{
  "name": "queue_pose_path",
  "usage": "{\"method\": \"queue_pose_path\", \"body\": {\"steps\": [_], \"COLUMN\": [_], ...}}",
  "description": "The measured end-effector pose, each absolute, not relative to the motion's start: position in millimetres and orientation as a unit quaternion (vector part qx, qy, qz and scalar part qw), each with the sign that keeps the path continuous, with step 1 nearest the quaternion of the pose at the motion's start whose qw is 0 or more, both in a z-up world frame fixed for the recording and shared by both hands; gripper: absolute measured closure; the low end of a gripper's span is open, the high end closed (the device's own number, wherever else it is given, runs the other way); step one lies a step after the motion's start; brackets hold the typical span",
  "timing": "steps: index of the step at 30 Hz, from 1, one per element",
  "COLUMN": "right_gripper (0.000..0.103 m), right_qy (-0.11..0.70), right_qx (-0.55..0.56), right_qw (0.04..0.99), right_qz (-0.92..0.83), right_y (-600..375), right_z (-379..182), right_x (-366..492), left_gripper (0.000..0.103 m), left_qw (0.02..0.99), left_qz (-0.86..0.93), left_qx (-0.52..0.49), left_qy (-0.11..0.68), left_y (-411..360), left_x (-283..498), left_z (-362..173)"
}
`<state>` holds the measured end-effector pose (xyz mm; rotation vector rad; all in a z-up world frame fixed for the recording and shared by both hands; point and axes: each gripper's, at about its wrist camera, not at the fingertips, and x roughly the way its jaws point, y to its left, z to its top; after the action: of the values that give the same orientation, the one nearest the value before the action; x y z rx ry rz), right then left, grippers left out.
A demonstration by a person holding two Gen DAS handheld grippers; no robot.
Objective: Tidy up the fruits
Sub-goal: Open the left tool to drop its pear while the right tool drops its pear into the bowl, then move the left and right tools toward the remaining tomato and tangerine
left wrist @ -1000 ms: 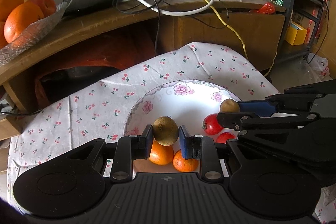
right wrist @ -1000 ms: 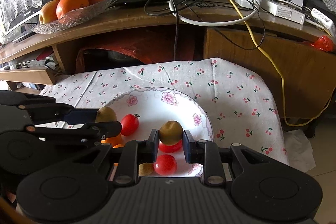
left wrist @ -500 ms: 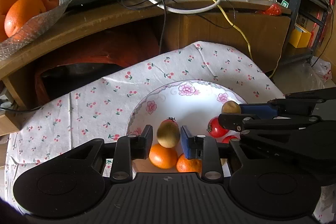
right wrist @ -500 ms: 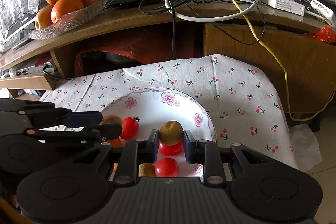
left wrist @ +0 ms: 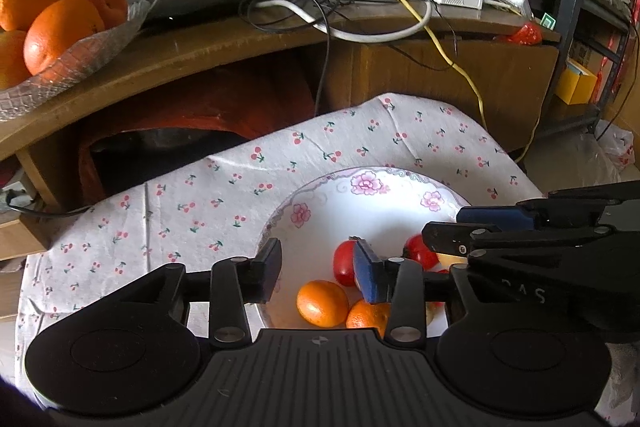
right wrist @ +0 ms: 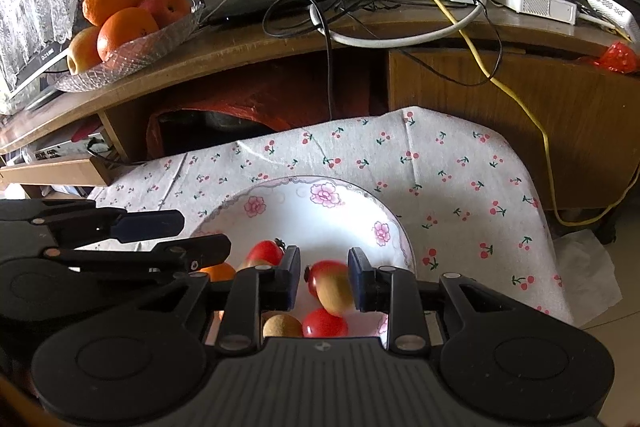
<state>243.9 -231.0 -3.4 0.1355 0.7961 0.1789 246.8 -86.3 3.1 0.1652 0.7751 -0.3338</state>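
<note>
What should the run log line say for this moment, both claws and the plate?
left claw: open, empty, over plate | right claw: open, kiwi blurred between fingers | plate holds tomatoes, oranges, kiwis

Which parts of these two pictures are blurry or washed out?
Right wrist view: the kiwi between the open right tongs is motion-smeared. Left wrist view: fruit looks sharp, but the plate is overexposed, and the fisheye bends the wooden shelf.
</note>
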Motion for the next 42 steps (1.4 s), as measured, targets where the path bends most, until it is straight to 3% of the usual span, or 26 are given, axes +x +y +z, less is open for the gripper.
{"method": "queue_pose_path", "body": {"steps": [24,34,42], "right_gripper": [0.067,0.059,0.058], "right_qy": [0.396,0.422,0.435], "right_qx": [0.044,0.037,0.016], "right_qw": [0.906,0.887,0.881], "right_qz": [0.145,0.182,0.183], "right_y": [-200,-168,-149], "right_z": [7,-9,-34], "right_x": [193,162,173], "left_gripper": [0.042,0.04,0.04], "left_qw": [0.907,0.905,0.903], "left_qz": [-0.152,-0.147,-0.149], "left_qx": [0.083,0.086,0.082], "left_qy": [0.383,0.39,0.395], "left_y": [-47,-11,4], "left_x": [201,177,174], "left_z": [12,10,7]}}
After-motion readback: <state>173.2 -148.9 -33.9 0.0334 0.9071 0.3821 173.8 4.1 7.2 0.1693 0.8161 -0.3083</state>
